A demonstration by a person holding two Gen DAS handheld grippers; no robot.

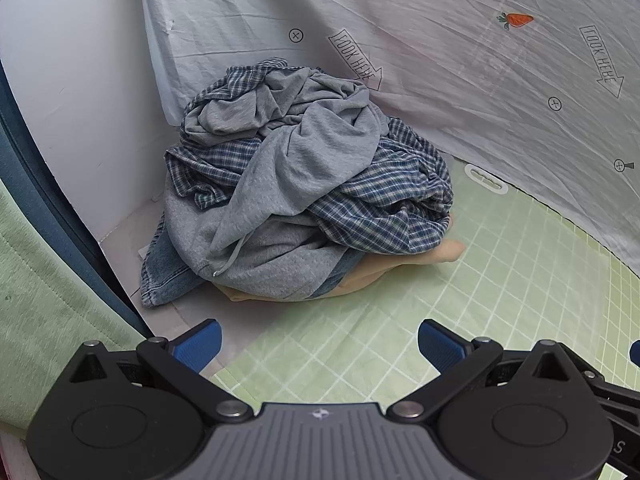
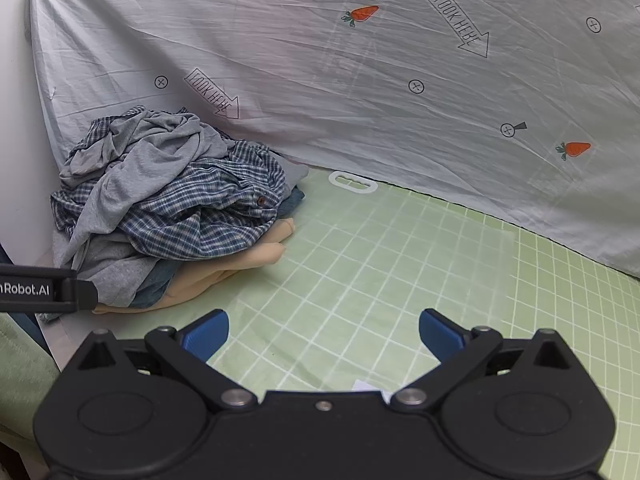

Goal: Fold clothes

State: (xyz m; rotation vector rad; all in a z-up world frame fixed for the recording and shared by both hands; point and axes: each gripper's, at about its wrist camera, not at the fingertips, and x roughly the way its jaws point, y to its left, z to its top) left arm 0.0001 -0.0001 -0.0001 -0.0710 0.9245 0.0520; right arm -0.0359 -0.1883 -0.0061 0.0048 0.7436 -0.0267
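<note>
Left gripper [image 1: 319, 344]: fingers apart, holding nothing
Right gripper [image 2: 324, 334]: fingers apart, holding nothing
Clothes pile [image 1: 296, 188]: ahead of left fingers, on green mat [image 1: 500, 280]

Green gridded mat [image 2: 400, 272] meets a printed sheet [image 2: 320, 60] (carrots, arrows)

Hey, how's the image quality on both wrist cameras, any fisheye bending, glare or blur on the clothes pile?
Left wrist view: strong fisheye bending curves the pale green grid mat, light is soft and even, and the crumpled pile of grey, plaid and denim clothes is sharp. Right wrist view: same bending with dark corners, no glare on the white printed sheet, and the open right tongs sit slightly soft up close.
</note>
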